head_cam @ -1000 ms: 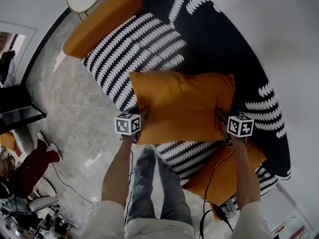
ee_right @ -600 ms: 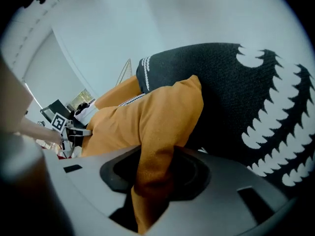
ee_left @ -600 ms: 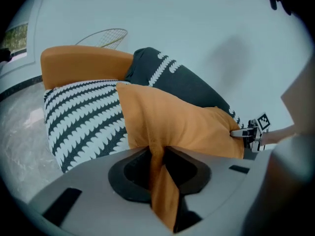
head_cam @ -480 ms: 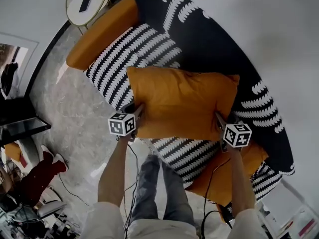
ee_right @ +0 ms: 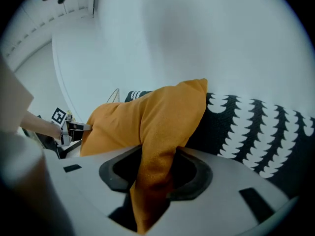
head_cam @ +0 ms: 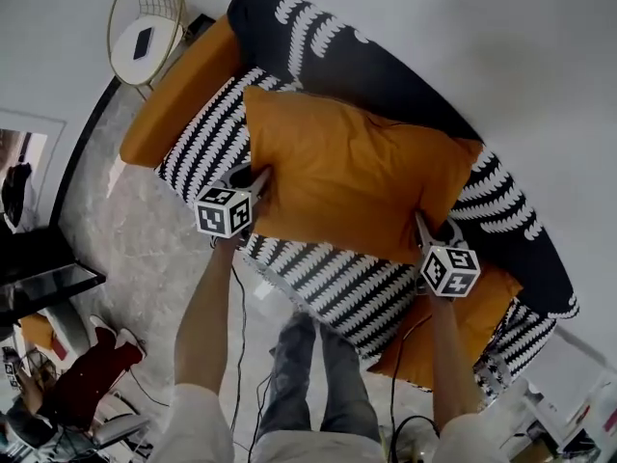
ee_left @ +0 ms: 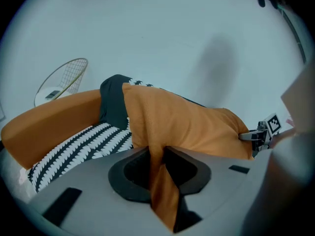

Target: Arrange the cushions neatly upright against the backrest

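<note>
since a second ago the orange cushion (head_cam: 357, 186) has gone up and away from me. it hung over the striped seat (head_cam: 318, 278) then; now its far edge overlaps the dark backrest (head_cam: 386, 75) toward 12 o'clock. whether it touches the backrest i cannot tell.

the left gripper (head_cam: 255, 179) has just been closing a little with the cushion's corner between its jaws, and it is now nearly shut, pinching that fabric. the right gripper (head_cam: 422, 228) has kept much the same narrow gap, clamped on the opposite corner.

only the head view gives me the second orange cushion (head_cam: 453, 331) lying at 5 o'clock, the orange bolster (head_cam: 178, 90) at 10 o'clock and the round side table (head_cam: 145, 27) at 11 o'clock. only the gripper views show the grips themselves: a fold of cloth runs down between each pair of pads. each gripper view also catches the other gripper at the cushion's far corner.

the cushion is plain orange, rectangular and lightly creased. it is stretched between the two grippers, bunched where it is pinched, with its left end further toward 12 o'clock than its right.
</note>
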A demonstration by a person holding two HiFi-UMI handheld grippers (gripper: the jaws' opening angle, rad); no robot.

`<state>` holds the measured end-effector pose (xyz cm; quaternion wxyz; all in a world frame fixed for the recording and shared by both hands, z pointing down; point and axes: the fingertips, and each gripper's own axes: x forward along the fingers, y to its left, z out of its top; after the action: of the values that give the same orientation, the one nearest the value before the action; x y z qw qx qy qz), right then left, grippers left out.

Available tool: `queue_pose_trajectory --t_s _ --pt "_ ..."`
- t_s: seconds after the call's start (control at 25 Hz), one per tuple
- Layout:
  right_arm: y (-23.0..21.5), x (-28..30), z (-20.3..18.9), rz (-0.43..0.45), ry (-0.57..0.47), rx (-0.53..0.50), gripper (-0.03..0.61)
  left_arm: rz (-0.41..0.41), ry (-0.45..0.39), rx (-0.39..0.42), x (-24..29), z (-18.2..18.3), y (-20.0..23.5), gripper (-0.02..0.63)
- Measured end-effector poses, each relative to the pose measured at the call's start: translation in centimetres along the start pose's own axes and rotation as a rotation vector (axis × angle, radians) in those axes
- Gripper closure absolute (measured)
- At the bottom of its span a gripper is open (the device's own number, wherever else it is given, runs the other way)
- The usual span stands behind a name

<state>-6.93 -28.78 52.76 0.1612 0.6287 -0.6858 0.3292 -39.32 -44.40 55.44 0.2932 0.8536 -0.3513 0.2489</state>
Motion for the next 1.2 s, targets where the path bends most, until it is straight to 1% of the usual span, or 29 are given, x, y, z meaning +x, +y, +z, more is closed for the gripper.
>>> queue_pose_trajectory --t_s 0.2,0.4,0.56,0.68,0.8,0.92,1.0,1.04,1.12,1.2 --pt "-0.5 -1.2 1.1 -0.109 -0.071 -0.011 0.399 -0.013 -0.015 0.053 2.9 4.0 -0.6 0.506" --pt "-0.5 -1.3 0.0 -0.172 -0.082 -0.018 0.393 0.01 -0.005 0.109 7.0 7.2 -1.0 0.514" --pt "-0.2 -2.6 -0.7 -0.243 -0.098 0.008 0.388 0.004 0.008 0.127 9.8 7.9 -1.8 0.517" --pt "-0.3 -2.8 -3.4 -0.281 -0.071 0.047 0.371 -0.002 0.036 0.164 12.6 7.5 -3.0 0.515" --pt "-1.2 -0.7 -5.8 -0.238 -0.017 0.091 0.353 0.036 0.075 0.183 15.7 7.5 -3.6 0.515" --pt "-2.6 1.6 -6.3 -0.185 0.025 0.138 0.32 0.053 0.071 0.144 17.1 7.3 -3.0 0.512" --pt "-2.9 2.5 -6.5 -0.154 0.021 0.171 0.285 0.067 0.045 0.115 17.0 7.3 -2.2 0.5" --pt "-2.9 2.6 -6.7 -0.143 0.013 0.173 0.279 0.076 0.033 0.11 16.7 7.2 -1.8 0.494" --pt "-3.1 2.4 -7.0 -0.126 0.001 0.183 0.268 0.09 0.023 0.113 16.1 7.1 -1.4 0.469" --pt "-3.3 1.7 -7.1 -0.112 -0.013 0.221 0.251 0.101 0.029 0.117 15.3 7.3 -1.4 0.442"
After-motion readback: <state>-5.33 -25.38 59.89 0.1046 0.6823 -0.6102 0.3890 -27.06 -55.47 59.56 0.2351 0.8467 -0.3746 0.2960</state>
